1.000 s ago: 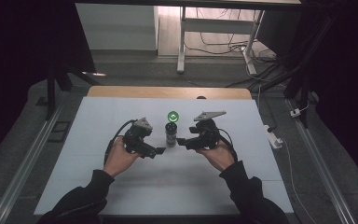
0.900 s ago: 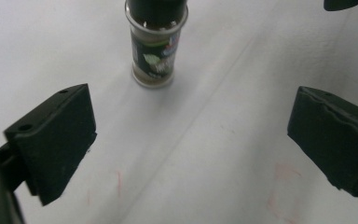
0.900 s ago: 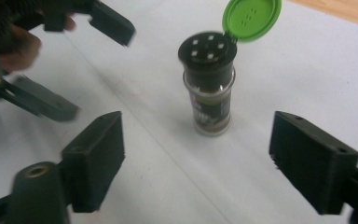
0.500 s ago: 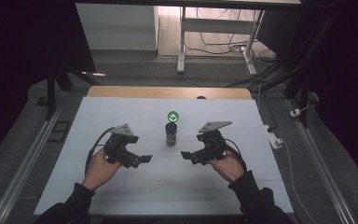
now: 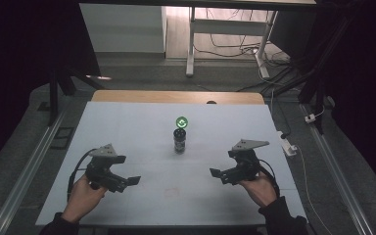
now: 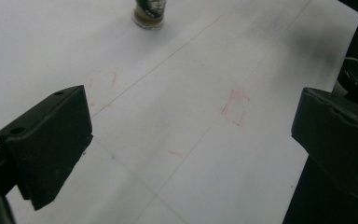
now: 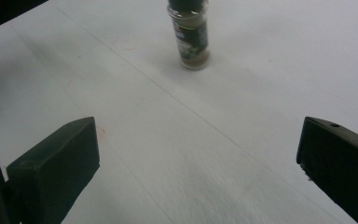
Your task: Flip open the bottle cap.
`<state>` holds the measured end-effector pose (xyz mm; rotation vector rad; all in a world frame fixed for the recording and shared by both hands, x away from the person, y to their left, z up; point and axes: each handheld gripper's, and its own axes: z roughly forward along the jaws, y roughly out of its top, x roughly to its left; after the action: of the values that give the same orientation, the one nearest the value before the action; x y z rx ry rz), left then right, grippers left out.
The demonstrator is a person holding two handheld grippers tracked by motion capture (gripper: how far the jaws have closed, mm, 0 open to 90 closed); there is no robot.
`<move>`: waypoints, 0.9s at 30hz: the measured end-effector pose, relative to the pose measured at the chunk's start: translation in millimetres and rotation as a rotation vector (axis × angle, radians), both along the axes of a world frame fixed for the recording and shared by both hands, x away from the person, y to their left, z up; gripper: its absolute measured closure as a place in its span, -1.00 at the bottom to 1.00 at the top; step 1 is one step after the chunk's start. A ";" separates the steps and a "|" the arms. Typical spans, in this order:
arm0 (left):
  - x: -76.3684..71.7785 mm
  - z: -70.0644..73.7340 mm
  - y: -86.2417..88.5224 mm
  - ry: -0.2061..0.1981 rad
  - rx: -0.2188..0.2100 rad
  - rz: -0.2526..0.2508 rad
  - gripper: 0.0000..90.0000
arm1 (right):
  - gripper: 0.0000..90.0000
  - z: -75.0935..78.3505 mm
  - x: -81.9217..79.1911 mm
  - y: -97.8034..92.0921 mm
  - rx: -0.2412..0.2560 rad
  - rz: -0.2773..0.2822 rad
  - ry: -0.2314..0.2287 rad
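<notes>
A small spice jar (image 5: 179, 140) with a dark label stands upright near the middle of the white table (image 5: 127, 127); a round green cap (image 5: 181, 122) lies just behind it. The jar (image 7: 189, 35) sits far ahead in the right gripper view, and its base (image 6: 150, 14) shows at the top of the left gripper view. My left gripper (image 5: 133, 180) is held low at the front left, open and empty, jaws wide apart. My right gripper (image 5: 216, 173) is at the front right, also open and empty. Both are well away from the jar.
Faint red marks (image 6: 235, 105) and thin pencil lines cross the tabletop between the grippers. A wooden strip (image 5: 176, 96) runs along the table's far edge. Metal rails (image 5: 27, 161) flank the table. A white power strip (image 5: 288, 144) and cables lie on the floor at right.
Both grippers have drawn back from beside the jar toward the front of the table, the left going left and the right going right. The jar and green cap have stayed put.
</notes>
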<state>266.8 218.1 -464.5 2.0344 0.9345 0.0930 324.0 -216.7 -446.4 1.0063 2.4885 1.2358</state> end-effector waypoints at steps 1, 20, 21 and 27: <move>-3.1 0.0 4.1 -0.001 -0.008 0.010 -1.00 | -1.00 -0.4 -1.4 -4.2 0.001 -0.007 -0.001; -60.2 -10.3 70.9 -0.003 -0.030 0.210 -1.00 | -1.00 -8.7 -44.0 -70.4 -0.016 -0.179 0.005; -62.0 -11.6 72.4 -0.001 -0.027 0.215 -1.00 | -1.00 -8.7 -45.5 -72.3 -0.020 -0.186 0.005; -72.4 -14.5 79.3 0.001 0.002 0.246 -1.00 | -1.00 -12.7 -54.8 -86.4 -0.023 -0.226 0.033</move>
<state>194.4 297.4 -479.0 1.9130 1.1825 0.2260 269.2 -303.1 -459.1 1.2710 2.3276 1.1279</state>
